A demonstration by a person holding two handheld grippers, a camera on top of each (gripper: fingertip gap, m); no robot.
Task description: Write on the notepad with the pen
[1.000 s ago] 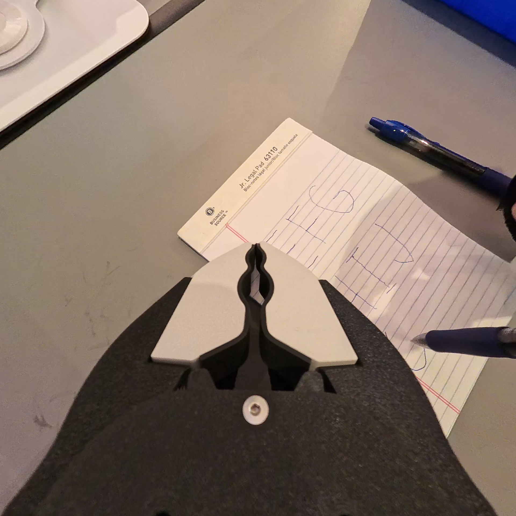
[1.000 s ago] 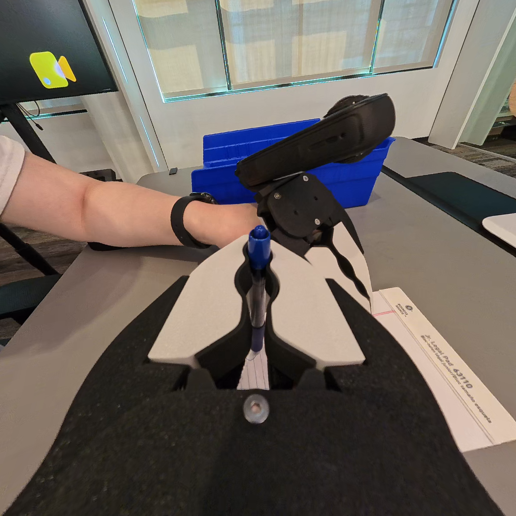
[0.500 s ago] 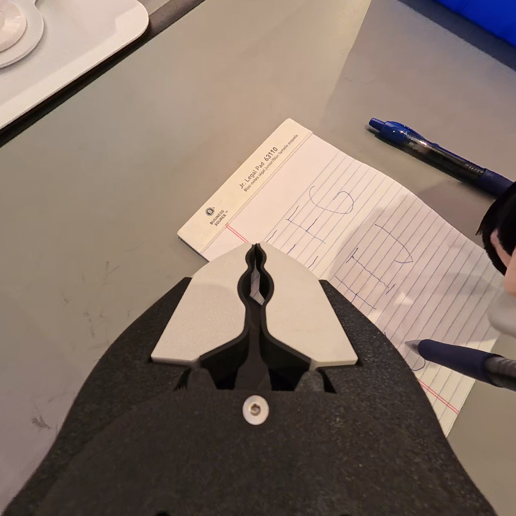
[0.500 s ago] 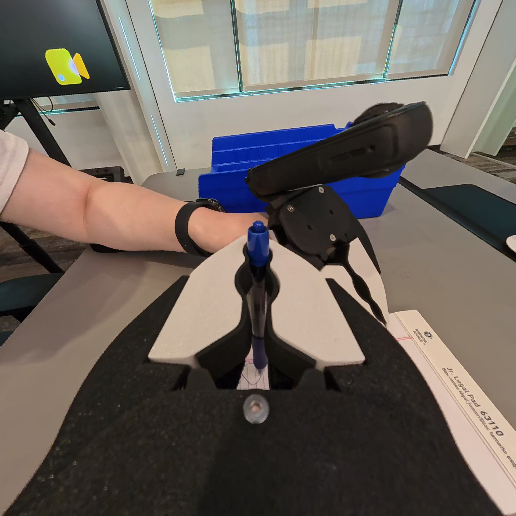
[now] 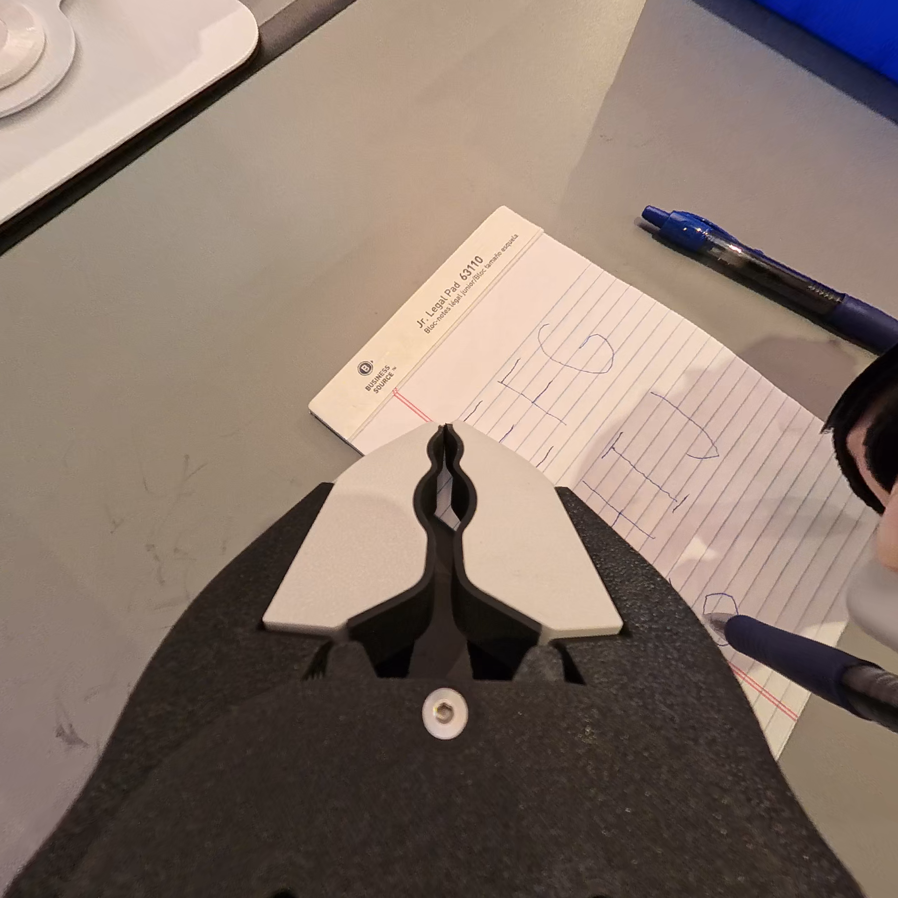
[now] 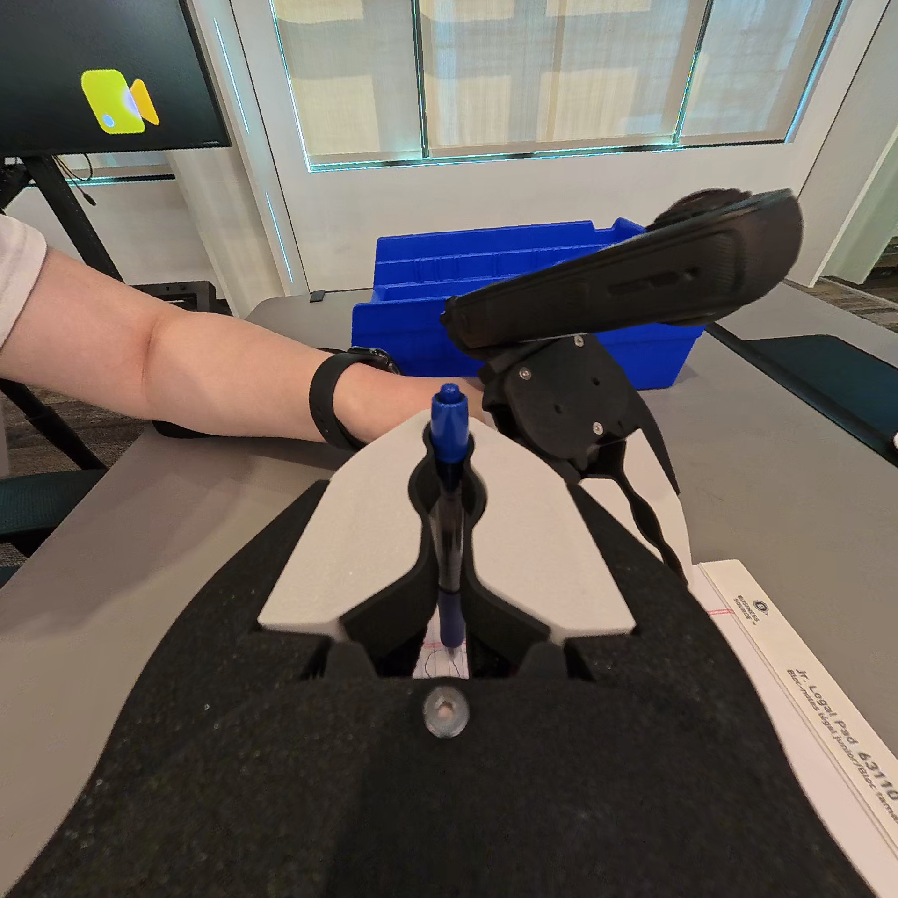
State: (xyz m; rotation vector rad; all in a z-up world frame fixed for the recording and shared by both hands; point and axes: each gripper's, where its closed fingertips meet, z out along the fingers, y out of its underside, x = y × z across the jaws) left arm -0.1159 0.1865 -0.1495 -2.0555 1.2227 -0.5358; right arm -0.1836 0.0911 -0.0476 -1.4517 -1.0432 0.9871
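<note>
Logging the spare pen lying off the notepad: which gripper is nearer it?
Right: beside the spare pen. Left sits farther off, across the notepad.

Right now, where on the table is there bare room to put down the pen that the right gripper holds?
The widest free patch is the grey table, between the notepad and the white tray. A narrower strip lies between the notepad and the spare pen. The lined page is crowded: the left gripper rests over it and the held pen touches it.
</note>
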